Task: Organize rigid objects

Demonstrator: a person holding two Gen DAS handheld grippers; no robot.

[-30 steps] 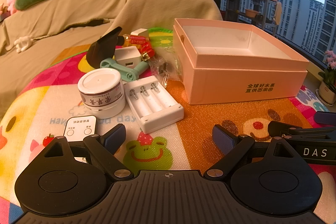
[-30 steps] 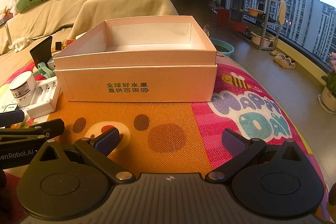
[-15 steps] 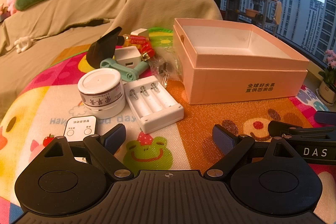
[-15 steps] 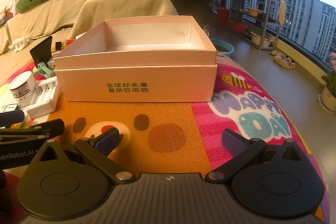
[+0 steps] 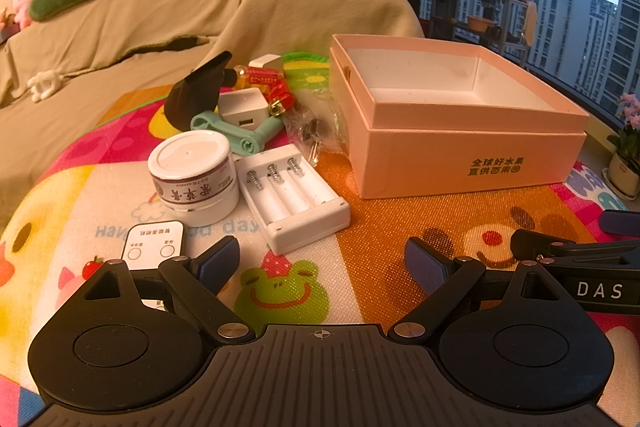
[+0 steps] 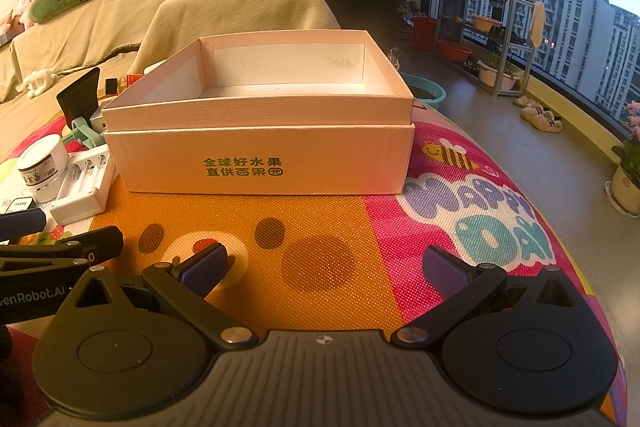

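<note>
Clutter left of centre: remote (image 5: 154, 243), jar (image 5: 192, 175), battery holder (image 5: 294, 197); box (image 6: 260, 131) right, empty. Left gripper (image 5: 320, 259) and right gripper (image 6: 324, 263) gaping wide, holding nothing. Unchanged over the last second; sorting not yet begun.

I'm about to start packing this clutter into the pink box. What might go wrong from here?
The battery holder touches the white jar; open left tongs reaching for either may knock the other. The teal tool, charger and black piece overlap, so one grab may drag the others. The box may slide when bumped.
</note>
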